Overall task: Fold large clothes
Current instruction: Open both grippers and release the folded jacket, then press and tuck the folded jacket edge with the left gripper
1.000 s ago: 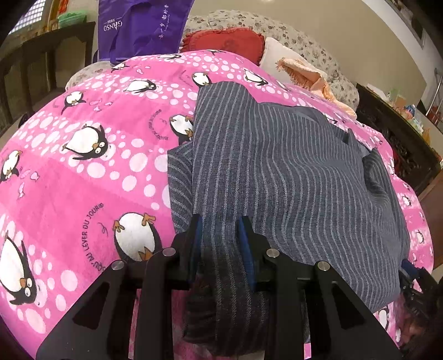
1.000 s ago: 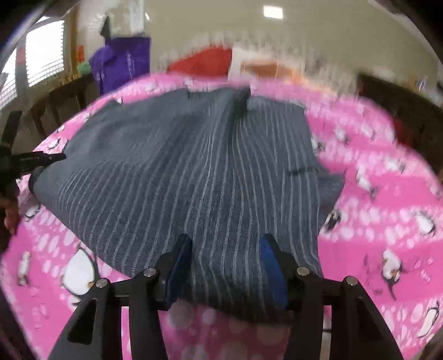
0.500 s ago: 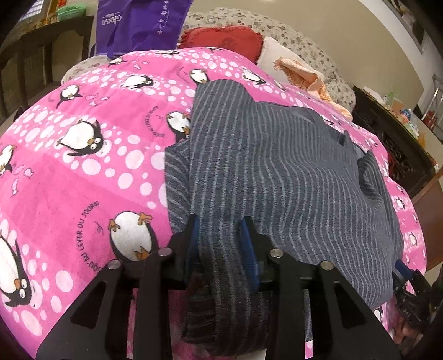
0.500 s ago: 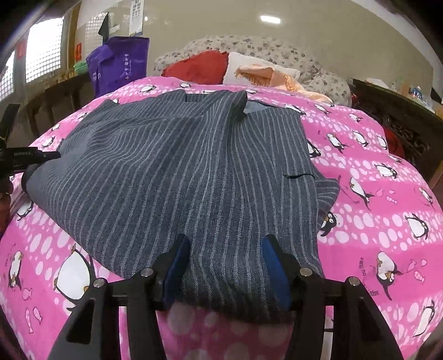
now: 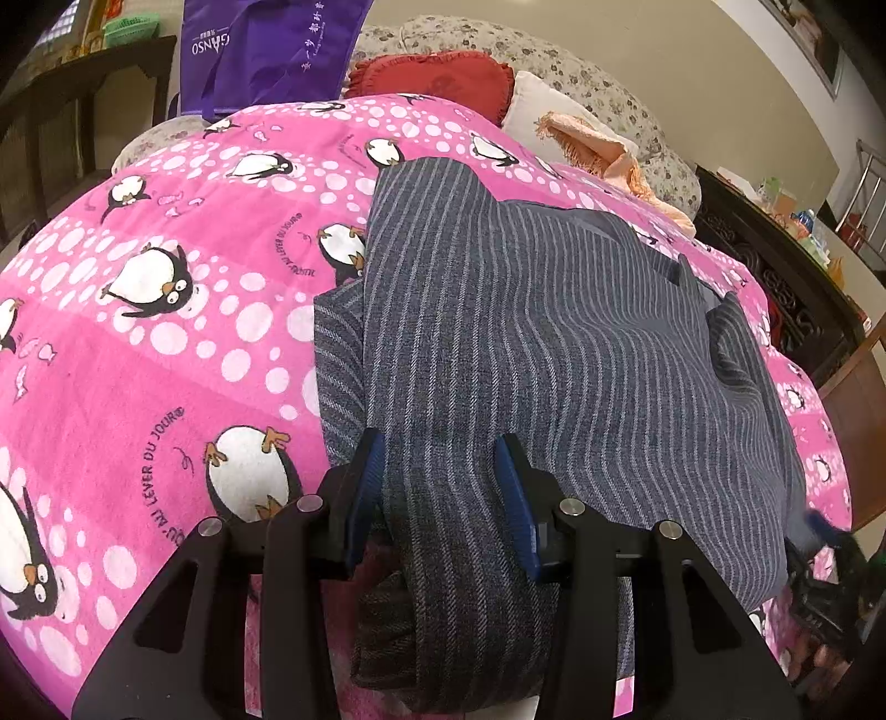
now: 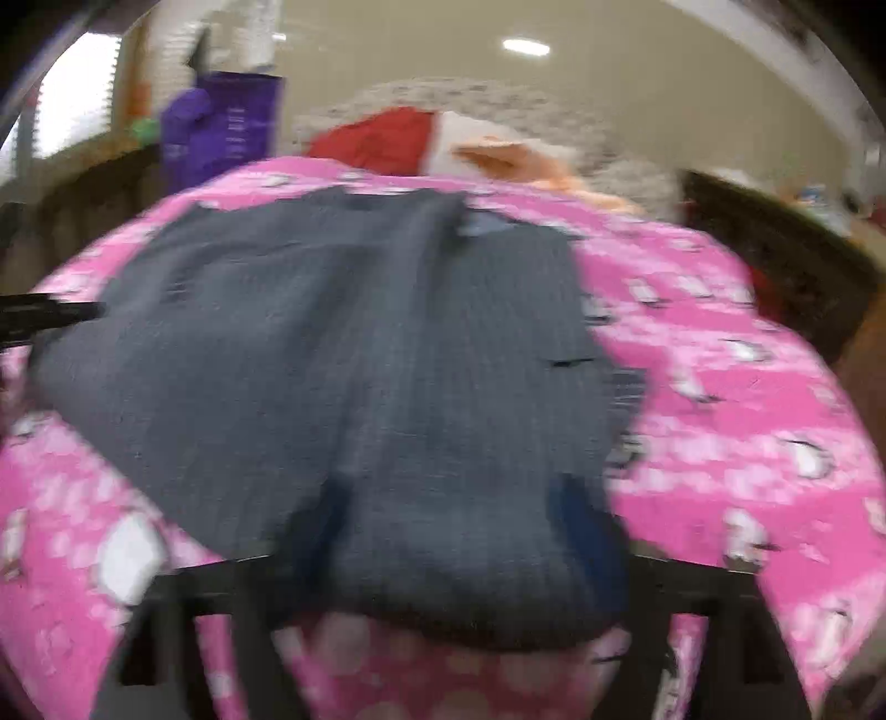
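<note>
A dark grey striped garment (image 5: 554,343) lies folded over on a pink penguin blanket (image 5: 166,332). My left gripper (image 5: 437,476) is open, its jaws wide apart astride the garment's near edge, which bunches between the blue pads (image 5: 512,498). In the blurred right wrist view the garment (image 6: 360,343) fills the middle. My right gripper (image 6: 448,526) is open with the near hem lying between its jaws. The right gripper also shows at the left view's lower right (image 5: 825,559), and the left gripper at the right view's left edge (image 6: 50,315).
Red cushion (image 5: 437,77), white and peach pillows (image 5: 587,138) and a floral bolster lie at the bed's far end. A purple bag (image 5: 266,50) stands at the far left. Dark wooden furniture (image 5: 786,288) runs along the right side.
My left gripper's jaws have opened wider around the garment edge. The right wrist view has turned blurry from motion; its jaws stay open over the hem.
</note>
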{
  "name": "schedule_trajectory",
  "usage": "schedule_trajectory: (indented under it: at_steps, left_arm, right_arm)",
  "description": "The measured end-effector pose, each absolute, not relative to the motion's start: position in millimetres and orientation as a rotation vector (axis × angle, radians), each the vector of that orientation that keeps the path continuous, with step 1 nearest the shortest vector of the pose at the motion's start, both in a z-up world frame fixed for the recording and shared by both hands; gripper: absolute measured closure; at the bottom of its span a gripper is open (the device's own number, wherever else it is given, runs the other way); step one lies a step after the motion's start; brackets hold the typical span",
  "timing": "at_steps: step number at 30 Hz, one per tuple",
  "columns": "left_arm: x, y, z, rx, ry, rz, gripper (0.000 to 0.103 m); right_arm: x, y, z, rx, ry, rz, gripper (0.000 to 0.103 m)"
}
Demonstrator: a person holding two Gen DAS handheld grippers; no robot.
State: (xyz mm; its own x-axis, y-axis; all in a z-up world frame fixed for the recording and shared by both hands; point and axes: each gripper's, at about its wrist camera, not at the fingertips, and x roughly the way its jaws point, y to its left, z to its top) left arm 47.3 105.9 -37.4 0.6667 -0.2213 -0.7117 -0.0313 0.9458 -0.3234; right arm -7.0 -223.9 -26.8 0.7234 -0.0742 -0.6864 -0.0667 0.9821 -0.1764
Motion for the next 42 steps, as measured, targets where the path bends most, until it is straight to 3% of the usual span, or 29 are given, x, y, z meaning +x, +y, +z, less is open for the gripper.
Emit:
schedule_trajectory:
  at_steps: [2, 4, 6, 13, 26, 33, 36, 39, 42]
  left_arm:
    - [47, 106, -37, -0.319, 0.839, -0.108, 0.060]
    - [49, 102, -37, -0.309, 0.839, -0.130, 0.047]
    - [54, 92, -37, -0.264, 0.866, -0.157, 0.006]
    - [57, 90, -40, -0.274, 0.884, -0.187, 0.001]
    - [56, 88, -36, -0.272, 0.894, -0.180, 0.001]
    - [39, 152, -22, -0.409, 0.911, -0.056, 0.001]
    - [41, 167, -13, -0.360, 0.897, 0.024, 0.002]
    - [60, 169, -2, -0.377, 0.879, 0.012, 0.002]
    - [92, 160, -3, -0.403, 0.923, -0.084, 0.002]
  right_arm:
    - [-6, -231, -28, -0.168, 0.776, -0.059, 0.000]
    - [-2, -244, -30, -0.073, 0.812, -0.016, 0.000]
    - [4, -259, -35, 0.058, 0.862, 0.015, 0.000]
    - [11, -271, -43, 0.156, 0.892, 0.059, 0.000]
    - [15, -274, -45, 0.163, 0.918, 0.098, 0.000]
    - [12, -293, -31, 0.194, 0.994, 0.123, 0.001]
    - [1, -306, 4, 0.230, 0.858, 0.047, 0.004]
    - [-5, -280, 39, 0.060, 0.706, 0.065, 0.008]
    - [-3, -246, 41, -0.052, 0.677, 0.193, 0.015]
